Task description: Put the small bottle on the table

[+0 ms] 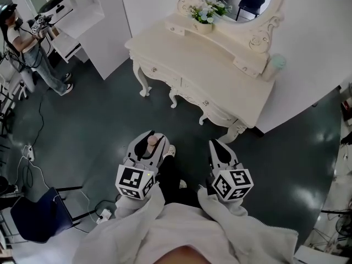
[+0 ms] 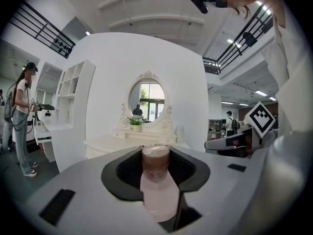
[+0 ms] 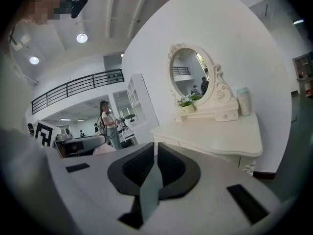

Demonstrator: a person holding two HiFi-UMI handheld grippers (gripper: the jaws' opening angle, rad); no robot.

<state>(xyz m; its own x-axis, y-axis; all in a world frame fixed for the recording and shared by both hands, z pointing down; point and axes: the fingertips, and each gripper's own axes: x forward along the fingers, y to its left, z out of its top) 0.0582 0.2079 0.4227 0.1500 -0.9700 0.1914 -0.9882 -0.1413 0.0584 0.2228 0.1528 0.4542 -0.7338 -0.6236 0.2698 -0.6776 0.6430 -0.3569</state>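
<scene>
While your left gripper [image 1: 149, 143] clamped the small bottle [image 2: 155, 182] and your right gripper [image 3: 155, 153] was closed empty, you needed to approach the dressing table [image 1: 217, 65] steadily, with a firm grip.

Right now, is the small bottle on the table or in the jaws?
In the jaws. The left gripper clamps the small bottle, well short of the table ahead.
</scene>
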